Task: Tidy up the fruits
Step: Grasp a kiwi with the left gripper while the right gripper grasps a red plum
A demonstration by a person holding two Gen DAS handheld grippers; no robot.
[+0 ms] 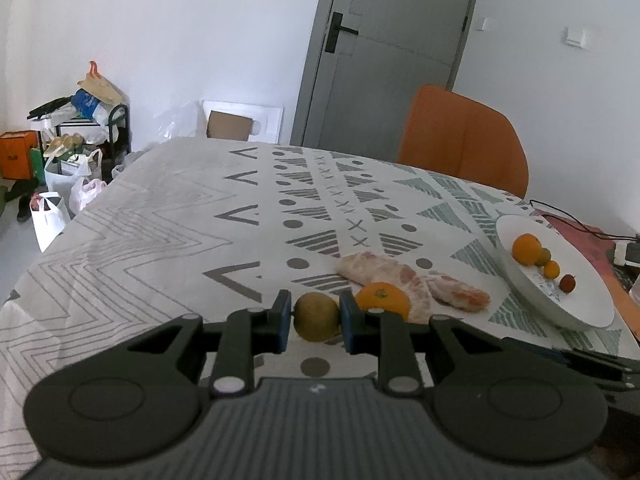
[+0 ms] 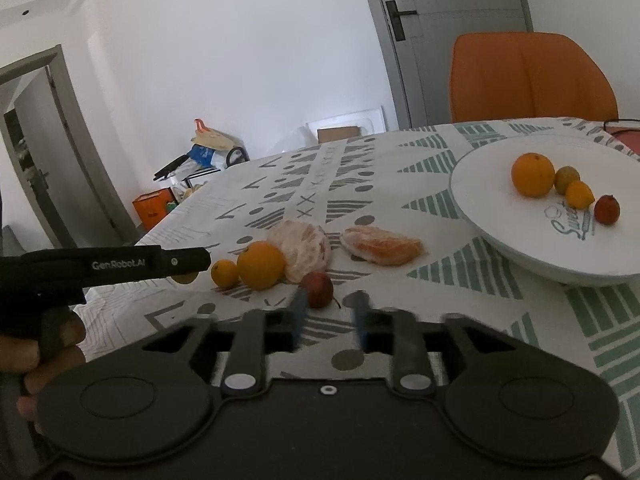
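Note:
My left gripper (image 1: 315, 315) is shut on a yellow-green round fruit (image 1: 316, 316), just above the patterned tablecloth. Beside it lie an orange (image 1: 382, 299) and two peeled citrus pieces (image 1: 384, 276). The white plate (image 1: 576, 312) at the right holds an orange (image 1: 527, 249), two small yellow fruits and a small red fruit (image 1: 567, 283). My right gripper (image 2: 330, 318) is open and empty, its fingers blurred, just short of a small red fruit (image 2: 318, 289). The right wrist view also shows a small orange (image 2: 225, 273), a larger orange (image 2: 261, 265), the peeled pieces (image 2: 382, 245) and the plate (image 2: 500, 232).
An orange chair (image 1: 464, 136) stands behind the table's far right edge. A black cable (image 1: 576, 222) and a power strip lie at the right edge. Bags and a shoe rack (image 1: 76, 140) clutter the floor at the left. The left gripper's body (image 2: 120, 266) reaches in from the left.

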